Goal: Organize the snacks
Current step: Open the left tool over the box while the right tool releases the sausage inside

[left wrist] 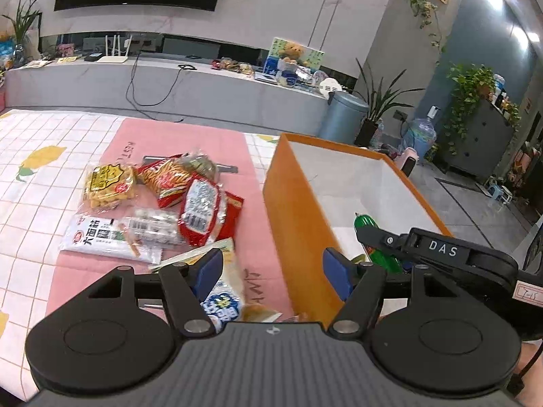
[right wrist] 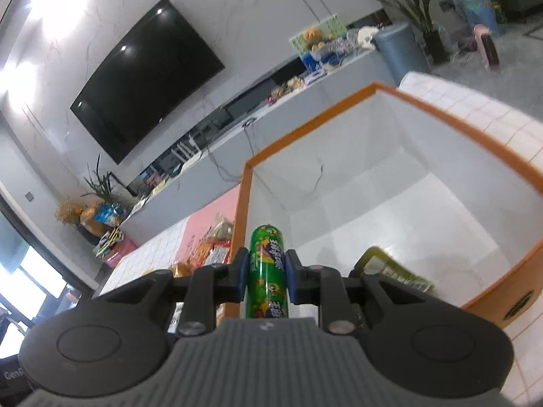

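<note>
An orange box point(left wrist: 292, 217) with a white inside stands on the table, also seen in the right wrist view point(right wrist: 441, 115). My right gripper point(right wrist: 265, 273) is shut on a green snack can point(right wrist: 267, 268) and holds it over the box's near left corner; the can shows in the left wrist view point(left wrist: 376, 244). A dark green packet point(right wrist: 393, 268) lies inside the box. My left gripper point(left wrist: 271, 271) is open above a blue and white snack bag point(left wrist: 222, 305). A pile of snack packets point(left wrist: 159, 203) lies on the pink mat.
The pink mat point(left wrist: 190, 135) lies on a white checked tablecloth point(left wrist: 34, 176). Behind the table stand a grey TV bench point(left wrist: 163, 84), a blue-grey bin point(left wrist: 342, 115) and potted plants point(left wrist: 380, 108).
</note>
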### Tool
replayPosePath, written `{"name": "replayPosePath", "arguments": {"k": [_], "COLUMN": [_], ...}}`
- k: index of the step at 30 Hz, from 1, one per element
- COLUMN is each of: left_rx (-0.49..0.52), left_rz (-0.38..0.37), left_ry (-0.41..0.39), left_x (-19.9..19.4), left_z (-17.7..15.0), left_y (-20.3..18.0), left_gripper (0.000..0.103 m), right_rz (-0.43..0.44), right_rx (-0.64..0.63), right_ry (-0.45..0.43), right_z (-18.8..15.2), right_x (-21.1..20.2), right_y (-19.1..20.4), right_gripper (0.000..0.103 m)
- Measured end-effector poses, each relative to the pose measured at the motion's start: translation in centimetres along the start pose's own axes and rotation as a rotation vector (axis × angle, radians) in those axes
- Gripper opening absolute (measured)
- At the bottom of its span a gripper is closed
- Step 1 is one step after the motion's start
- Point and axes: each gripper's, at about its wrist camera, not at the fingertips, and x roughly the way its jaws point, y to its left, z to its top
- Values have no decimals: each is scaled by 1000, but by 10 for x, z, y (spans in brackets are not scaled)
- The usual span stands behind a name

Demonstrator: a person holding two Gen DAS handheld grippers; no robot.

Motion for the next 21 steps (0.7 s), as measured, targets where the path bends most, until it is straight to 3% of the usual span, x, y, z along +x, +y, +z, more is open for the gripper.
{"name": "replayPosePath", "arguments": {"k": [5, 21], "left_rx": [-2, -26], "left_rz": [42, 45], "left_ry": [-5, 23], "left_x": [4, 9], "left_z": [-2, -3], "left_y": [8, 18], "left_gripper": [79, 79], "right_rz": [-75, -66], "right_rx": [-85, -80], "right_ry": [36, 44], "right_z": [-4, -3], "right_x": [6, 4], "right_y": [8, 8], "right_gripper": [21, 22]}}
